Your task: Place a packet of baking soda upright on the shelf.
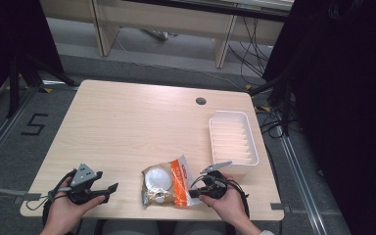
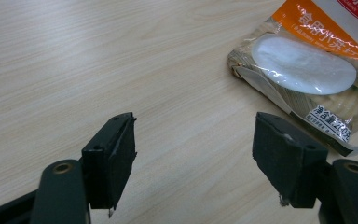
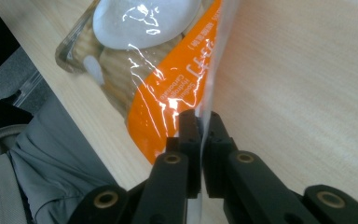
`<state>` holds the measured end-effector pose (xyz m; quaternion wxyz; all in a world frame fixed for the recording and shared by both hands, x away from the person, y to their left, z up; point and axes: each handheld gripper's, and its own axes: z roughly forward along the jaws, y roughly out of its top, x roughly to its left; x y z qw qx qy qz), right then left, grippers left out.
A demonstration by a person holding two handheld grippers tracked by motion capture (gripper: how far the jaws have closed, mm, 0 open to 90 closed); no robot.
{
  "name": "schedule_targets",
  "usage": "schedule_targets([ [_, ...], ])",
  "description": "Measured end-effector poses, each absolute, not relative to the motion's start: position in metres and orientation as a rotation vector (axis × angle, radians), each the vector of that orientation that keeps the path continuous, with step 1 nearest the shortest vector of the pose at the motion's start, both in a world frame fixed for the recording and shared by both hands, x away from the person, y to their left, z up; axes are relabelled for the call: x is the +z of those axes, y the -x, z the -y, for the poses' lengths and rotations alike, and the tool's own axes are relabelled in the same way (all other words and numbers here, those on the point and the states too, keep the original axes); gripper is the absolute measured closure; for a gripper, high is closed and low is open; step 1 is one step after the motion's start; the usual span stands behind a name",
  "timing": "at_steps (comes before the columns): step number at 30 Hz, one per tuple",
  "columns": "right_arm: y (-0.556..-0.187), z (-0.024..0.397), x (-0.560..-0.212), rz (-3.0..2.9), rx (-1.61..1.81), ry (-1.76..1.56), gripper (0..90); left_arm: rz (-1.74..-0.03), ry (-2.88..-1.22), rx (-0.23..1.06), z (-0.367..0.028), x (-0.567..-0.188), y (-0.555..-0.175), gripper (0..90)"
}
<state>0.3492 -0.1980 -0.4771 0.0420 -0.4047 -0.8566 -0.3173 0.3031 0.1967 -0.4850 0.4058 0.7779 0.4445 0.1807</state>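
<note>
A snack bag (image 1: 168, 183) with an orange and clear wrapper lies near the table's front edge, pale round biscuits showing through it. In the right gripper view the bag (image 3: 140, 46) has its sealed edge pinched between the jaws of my right gripper (image 3: 200, 121), which is shut on it. From above, the right gripper (image 1: 195, 191) sits at the bag's right end. My left gripper (image 1: 106, 182) rests at the front left, a short way left of the bag. Its own view shows the left gripper (image 2: 193, 126) open over bare wood, with the bag (image 2: 307, 70) lying beyond its right jaw.
A white ribbed plastic bin (image 1: 210, 137) stands at the right side of the wooden table (image 1: 127, 127), just behind my right hand. A small round cable hole (image 1: 200, 101) sits near the far edge. The person's lap lies below the front edge.
</note>
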Motion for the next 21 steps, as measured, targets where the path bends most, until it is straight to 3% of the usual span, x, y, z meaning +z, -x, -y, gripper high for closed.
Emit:
schedule_targets([
  [4, -0.353, 0.198, -0.471, 2.603, -0.932, 1.293, 90.0, -1.126, -1.95, 0.458, -0.197, -0.485, -0.303, 29.5],
  [21, -0.393, 0.185, -0.421, 2.732, -0.781, 0.975, 90.0, -1.123, -1.951, 0.451, -0.197, -0.485, -0.304, 29.5],
])
